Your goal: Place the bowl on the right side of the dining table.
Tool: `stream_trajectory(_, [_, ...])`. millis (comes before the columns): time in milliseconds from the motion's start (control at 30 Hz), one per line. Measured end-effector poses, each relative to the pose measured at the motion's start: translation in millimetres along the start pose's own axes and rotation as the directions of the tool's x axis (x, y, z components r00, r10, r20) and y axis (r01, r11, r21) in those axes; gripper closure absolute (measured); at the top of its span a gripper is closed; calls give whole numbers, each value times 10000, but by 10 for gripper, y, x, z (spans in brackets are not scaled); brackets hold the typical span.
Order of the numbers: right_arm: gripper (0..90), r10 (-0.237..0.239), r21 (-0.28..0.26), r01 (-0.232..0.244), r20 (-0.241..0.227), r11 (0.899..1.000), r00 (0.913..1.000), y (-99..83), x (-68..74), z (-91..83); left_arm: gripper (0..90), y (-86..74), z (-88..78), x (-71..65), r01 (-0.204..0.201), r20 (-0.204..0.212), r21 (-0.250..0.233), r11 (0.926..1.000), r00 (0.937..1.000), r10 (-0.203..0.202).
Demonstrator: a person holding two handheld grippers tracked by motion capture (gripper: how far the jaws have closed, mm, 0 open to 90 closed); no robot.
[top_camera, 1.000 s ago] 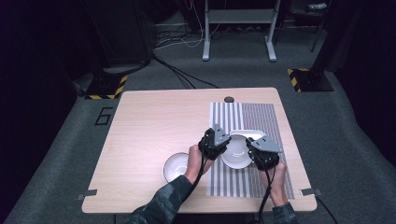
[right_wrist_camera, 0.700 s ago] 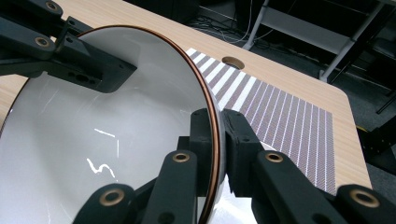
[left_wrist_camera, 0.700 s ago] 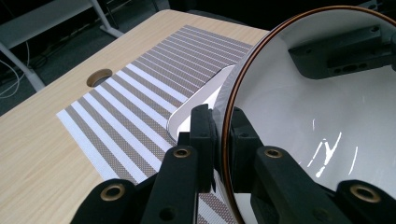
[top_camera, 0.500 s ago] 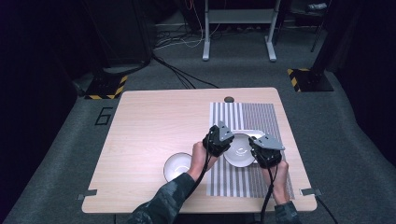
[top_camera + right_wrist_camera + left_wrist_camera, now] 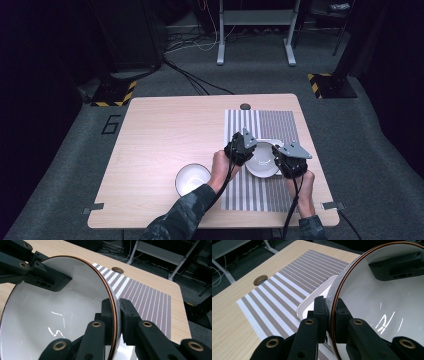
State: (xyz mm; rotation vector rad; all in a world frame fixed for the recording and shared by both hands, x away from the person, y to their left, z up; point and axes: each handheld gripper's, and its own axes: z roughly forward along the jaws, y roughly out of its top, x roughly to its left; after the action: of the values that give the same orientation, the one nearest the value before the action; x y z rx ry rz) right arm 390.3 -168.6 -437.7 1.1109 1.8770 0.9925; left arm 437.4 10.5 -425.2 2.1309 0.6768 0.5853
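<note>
Tools [image 5: 243, 150] [image 5: 289, 161] clamped on opposite rims of glazed bowl [image 5: 261, 161]; judged stiff, slippery, breakable, best pinched at rim.

Left gripper [image 5: 248, 148] and right gripper [image 5: 280, 153] facing, jaws clamped tight, forearms near parallel.

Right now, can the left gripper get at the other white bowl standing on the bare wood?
Probably not yet: the left gripper is shut on the rim of the held bowl, shared with the right gripper. The free bowl is unobstructed.
</note>
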Motion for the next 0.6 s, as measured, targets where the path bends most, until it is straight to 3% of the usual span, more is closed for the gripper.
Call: stream_trajectory(600, [825, 172, 605, -165, -110, 9980, 9998, -87, -104, 150, 831, 5, 229, 4, 75, 74, 746, 9972, 9999, -81])
